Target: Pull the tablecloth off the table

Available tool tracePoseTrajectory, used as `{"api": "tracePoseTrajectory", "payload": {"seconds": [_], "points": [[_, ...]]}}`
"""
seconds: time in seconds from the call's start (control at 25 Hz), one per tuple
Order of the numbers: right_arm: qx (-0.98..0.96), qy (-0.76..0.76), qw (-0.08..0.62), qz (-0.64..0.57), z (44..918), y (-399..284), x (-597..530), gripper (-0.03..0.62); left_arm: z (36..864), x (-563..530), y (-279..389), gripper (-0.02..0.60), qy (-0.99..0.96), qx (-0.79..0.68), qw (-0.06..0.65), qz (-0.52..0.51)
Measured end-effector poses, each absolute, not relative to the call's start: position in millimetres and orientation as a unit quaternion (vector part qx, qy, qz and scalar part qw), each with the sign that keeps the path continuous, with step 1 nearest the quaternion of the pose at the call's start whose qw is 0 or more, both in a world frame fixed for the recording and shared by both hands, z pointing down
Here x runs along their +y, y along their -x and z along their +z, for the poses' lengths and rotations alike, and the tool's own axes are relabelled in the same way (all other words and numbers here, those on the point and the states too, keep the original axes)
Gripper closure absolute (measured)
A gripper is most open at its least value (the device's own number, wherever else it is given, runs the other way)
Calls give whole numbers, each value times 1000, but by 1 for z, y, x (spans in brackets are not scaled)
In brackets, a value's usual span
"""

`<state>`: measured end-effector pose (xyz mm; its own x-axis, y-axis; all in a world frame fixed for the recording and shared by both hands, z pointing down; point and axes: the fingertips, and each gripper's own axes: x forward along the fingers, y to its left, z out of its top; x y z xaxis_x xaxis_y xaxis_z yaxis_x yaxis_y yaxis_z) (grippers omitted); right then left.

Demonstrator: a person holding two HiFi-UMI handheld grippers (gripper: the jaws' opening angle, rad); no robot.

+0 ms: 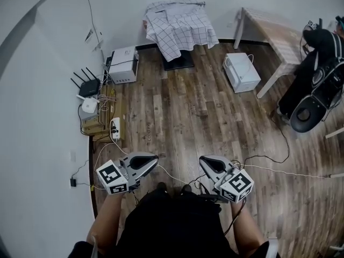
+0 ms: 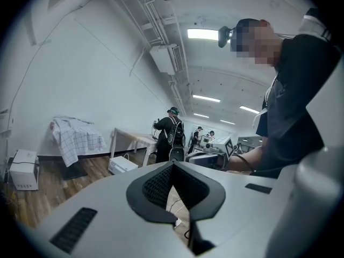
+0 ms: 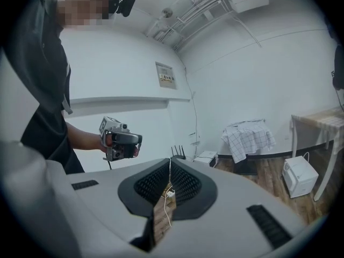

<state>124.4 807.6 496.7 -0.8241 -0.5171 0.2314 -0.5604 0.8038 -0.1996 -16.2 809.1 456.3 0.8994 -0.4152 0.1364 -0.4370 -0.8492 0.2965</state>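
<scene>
The checked tablecloth (image 1: pixel 180 28) hangs in loose folds over a small stand by the far wall, across the wooden floor from me; it also shows as the tablecloth (image 2: pixel 75 136) in the left gripper view and the tablecloth (image 3: pixel 248 136) in the right gripper view. Both grippers are held close to my body, far from the cloth. My left gripper (image 1: pixel 153 159) is shut with nothing in it, jaws together (image 2: pixel 173 165). My right gripper (image 1: pixel 203 160) is shut and empty too, jaws together (image 3: pixel 170 163).
A bare wooden table (image 1: pixel 274 31) stands at the back right, with a white box (image 1: pixel 242 71) on the floor beside it. Another white box (image 1: pixel 123 64), a router (image 1: pixel 88 86) and a power strip (image 1: pixel 115 128) line the left wall. Cables (image 1: pixel 269 168) cross the floor. A black backpack (image 1: pixel 317 79) is at right.
</scene>
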Motion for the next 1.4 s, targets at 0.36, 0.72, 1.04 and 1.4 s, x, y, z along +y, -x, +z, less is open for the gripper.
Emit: {"api": "tracePoseTrajectory", "payload": {"seconds": [0.36, 0.72, 1.04, 1.4], "points": [[-950, -275, 78, 128, 502, -145, 821, 574, 461, 823, -9, 575, -960, -222, 167, 36], [-935, -309, 85, 152, 526, -179, 807, 574, 456, 807, -35, 575, -957, -208, 202, -5], [-924, -330, 97, 170, 540, -171, 756, 574, 470, 747, -25, 575, -958, -188, 215, -23], [-914, -333, 138, 186, 541, -123, 646, 574, 486, 626, 42, 575, -947, -202, 244, -52]]}}
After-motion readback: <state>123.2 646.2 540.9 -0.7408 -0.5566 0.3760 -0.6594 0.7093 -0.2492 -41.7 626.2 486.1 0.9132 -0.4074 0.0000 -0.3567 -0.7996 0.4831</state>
